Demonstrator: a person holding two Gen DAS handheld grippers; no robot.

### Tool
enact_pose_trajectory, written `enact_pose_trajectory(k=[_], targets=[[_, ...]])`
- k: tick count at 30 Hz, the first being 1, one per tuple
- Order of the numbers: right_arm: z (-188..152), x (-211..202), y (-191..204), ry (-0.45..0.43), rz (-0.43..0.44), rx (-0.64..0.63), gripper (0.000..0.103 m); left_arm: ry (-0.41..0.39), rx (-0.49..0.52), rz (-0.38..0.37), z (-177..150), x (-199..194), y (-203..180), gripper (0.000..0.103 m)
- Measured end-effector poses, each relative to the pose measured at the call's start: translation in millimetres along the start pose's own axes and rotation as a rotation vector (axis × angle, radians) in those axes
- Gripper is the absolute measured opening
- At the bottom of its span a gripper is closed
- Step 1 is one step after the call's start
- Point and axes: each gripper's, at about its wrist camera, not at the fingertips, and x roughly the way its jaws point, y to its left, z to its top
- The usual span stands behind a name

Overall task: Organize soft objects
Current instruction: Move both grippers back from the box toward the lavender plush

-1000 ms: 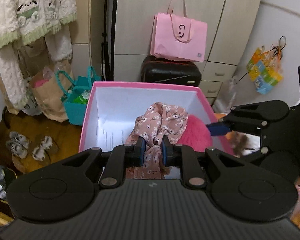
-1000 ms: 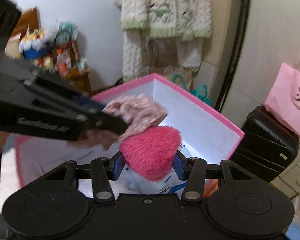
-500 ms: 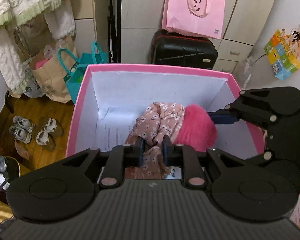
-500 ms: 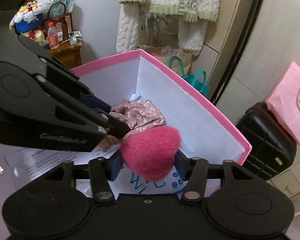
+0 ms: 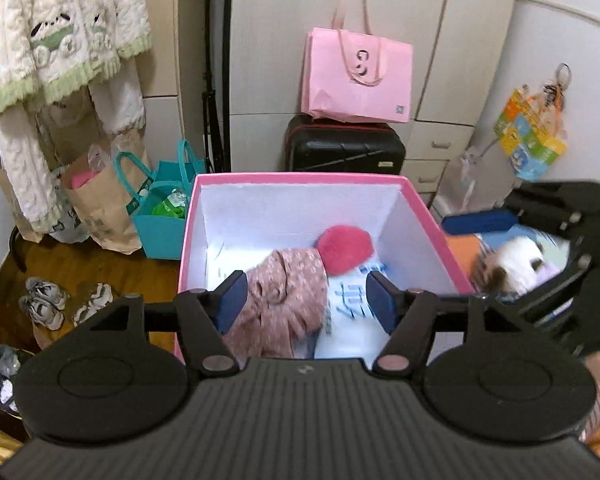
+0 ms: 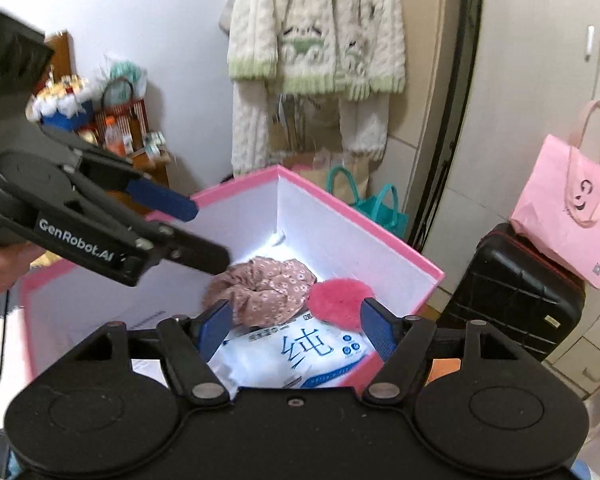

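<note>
A: Since the floral scrunchie (image 6: 260,290) and pink pom-pom (image 6: 342,300) sit inside the pink box (image 6: 380,232), are you finished?

B: Partly. Your left gripper (image 5: 306,302) and right gripper (image 6: 296,326) gape wide, empty; a plush toy (image 5: 516,264) waits outside.

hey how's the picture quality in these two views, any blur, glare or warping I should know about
Left wrist view: the floral scrunchie is motion-smeared, and the right tool at the edge is blurred; straight cabinet lines bow from the fisheye. Right wrist view: sharper overall, a bright blown-out patch sits in the pink box corner, and the frame corners are vignetted black.
</note>
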Motion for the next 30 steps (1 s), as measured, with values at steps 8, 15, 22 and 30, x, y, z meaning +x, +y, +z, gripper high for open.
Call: enact_pose_trajectory(k=[8, 15, 22, 30], targets=[[-11, -72, 14, -0.058, -0.001, 0.038, 0.075, 0.003, 0.048, -0.051, -18, -57, -22, 0.066], [-20, -120, 33, -0.091, 0.001, 0.027, 0.075, 0.034, 0.120, -0.069, -38, -92, -56, 0.066], [-34, -155, 38, -0.086, 0.007, 0.050, 0.076, -0.012, 0.179, -0.109, -55, -133, -88, 0.071], [-60, -195, 44, -0.093, -0.053, 0.038, 0.077, -0.002, 0.228, -0.171, -73, -151, -121, 0.072]])
